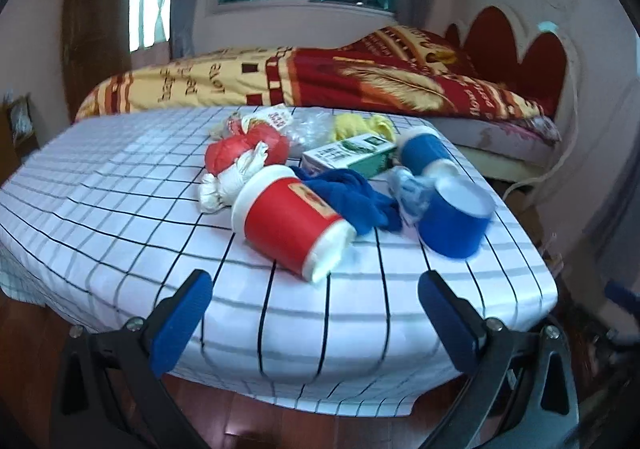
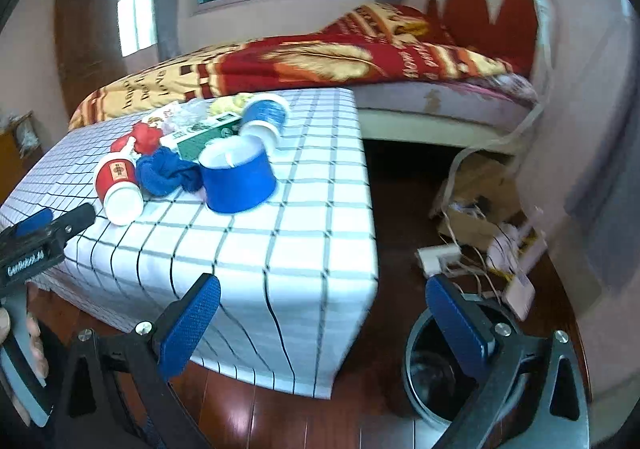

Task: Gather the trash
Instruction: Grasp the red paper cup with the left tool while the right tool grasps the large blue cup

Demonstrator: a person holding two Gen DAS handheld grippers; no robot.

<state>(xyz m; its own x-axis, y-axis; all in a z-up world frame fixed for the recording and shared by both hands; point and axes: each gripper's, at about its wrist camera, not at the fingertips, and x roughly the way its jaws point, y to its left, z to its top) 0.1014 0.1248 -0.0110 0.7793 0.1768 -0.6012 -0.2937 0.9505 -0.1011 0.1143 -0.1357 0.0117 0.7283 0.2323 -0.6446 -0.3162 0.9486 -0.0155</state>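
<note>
Left fingers: both blue pads [image 1: 182, 323] stood spread wide with nothing between them; the left gripper [image 1: 316, 325] hung at the near edge of the table [image 1: 120, 209], well short of the litter.
Right fingers: the blue pads [image 2: 190, 325] of the right gripper [image 2: 324, 329] were likewise wide apart and empty, off the table's near right corner and above the floor.
Nearest trash: a red cup [image 1: 294, 223] lay on its side, closest to the left gripper, mouth turned toward it; a blue rag [image 1: 352, 195] touched its far side.
Other trash: an upright blue cup [image 1: 456, 217], a second blue cup [image 1: 424, 153] tipped over behind it, a green-and-white carton [image 1: 348, 157], a red-and-white wad [image 1: 244, 161], and yellow and clear scraps at the back, all bunched on the checked cloth.
Bin: a dark round bin [image 2: 436, 373] sat on the floor just below the right gripper, beside the table corner.
Risk, rolling: the red cup would likely roll away if one pad nudged it first.
Risk, snagging: closing near the rag could drag it along and tip the upright blue cup.
Risk, cloth: pads set too low might pinch the tablecloth and pull the whole pile.
</note>
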